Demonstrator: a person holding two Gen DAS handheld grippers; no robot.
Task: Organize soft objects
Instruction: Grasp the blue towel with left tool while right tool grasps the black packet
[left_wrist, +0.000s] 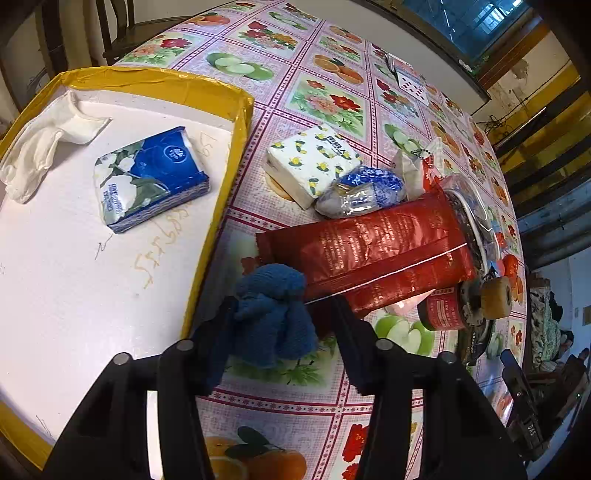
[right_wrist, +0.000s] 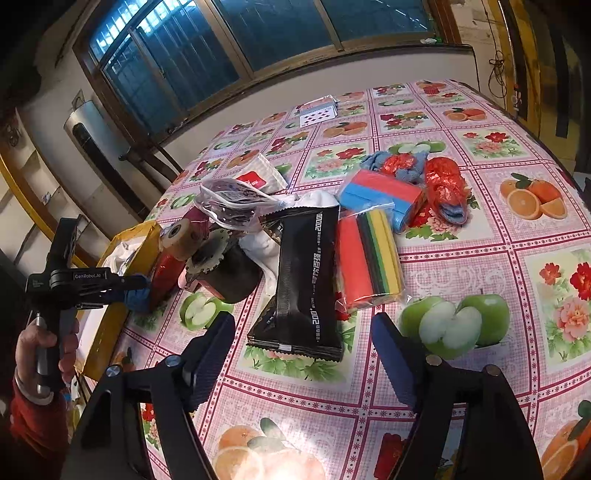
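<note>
In the box (left_wrist: 236, 110) on the left lie a tissue pack (left_wrist: 149, 179) and, farther left, a cloth (left_wrist: 40, 147). Right of it, a napkin pack (left_wrist: 312, 162) lies behind a foil bag (left_wrist: 369, 251).

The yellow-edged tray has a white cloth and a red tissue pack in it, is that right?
Not quite. The tissue pack in the yellow-edged tray is blue with white flowers, not red, as the left wrist view shows. The white cloth does lie in the tray beside it.
</note>
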